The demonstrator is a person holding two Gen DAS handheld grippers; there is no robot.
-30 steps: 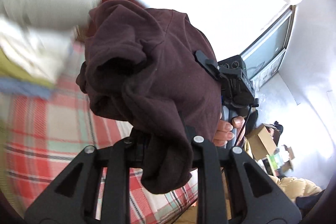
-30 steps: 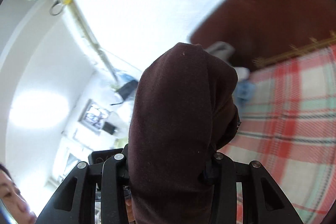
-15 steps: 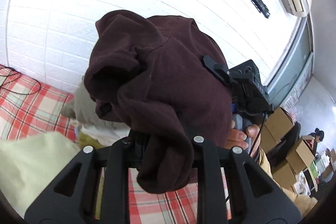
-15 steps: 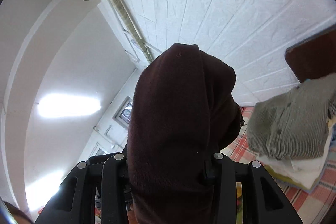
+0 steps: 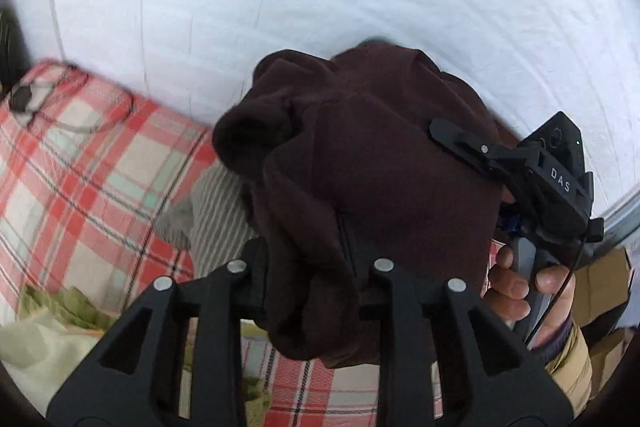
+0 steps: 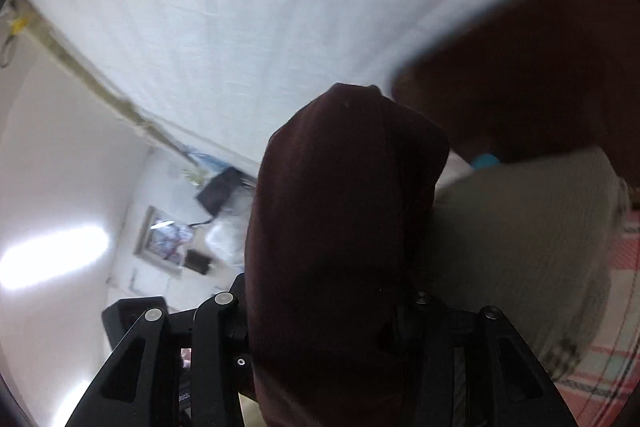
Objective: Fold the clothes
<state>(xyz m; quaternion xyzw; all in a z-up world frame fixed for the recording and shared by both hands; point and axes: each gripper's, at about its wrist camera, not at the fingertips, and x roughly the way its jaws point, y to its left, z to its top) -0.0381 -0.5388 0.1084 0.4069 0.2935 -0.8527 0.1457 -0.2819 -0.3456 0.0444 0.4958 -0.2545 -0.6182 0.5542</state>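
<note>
A dark maroon garment (image 5: 360, 167) is bunched up in the air between both grippers. My left gripper (image 5: 316, 267) has it between its fingers, jaws opening, with folds hanging below them. In the right wrist view the same maroon cloth (image 6: 336, 227) fills my right gripper (image 6: 328, 307), whose jaws are also opening; its fingertips are hidden under the fabric. From the left wrist view, one of the right gripper's fingers (image 5: 460, 143) lies against the cloth, and a hand (image 5: 520, 291) holds its handle.
A red plaid bedcover (image 5: 80, 167) lies below, against a white wall. A grey striped garment (image 5: 216, 211) and pale green cloth (image 5: 52, 315) rest on it. A grey-green garment (image 6: 520, 239) sits close on the right beneath a brown headboard (image 6: 540, 75). Cardboard boxes (image 5: 604, 279) stand far right.
Both grippers have swept sideways with the maroon garment still between them. The left view now tilts down to the bed, and the grey-green garment has come up close in the right view.
</note>
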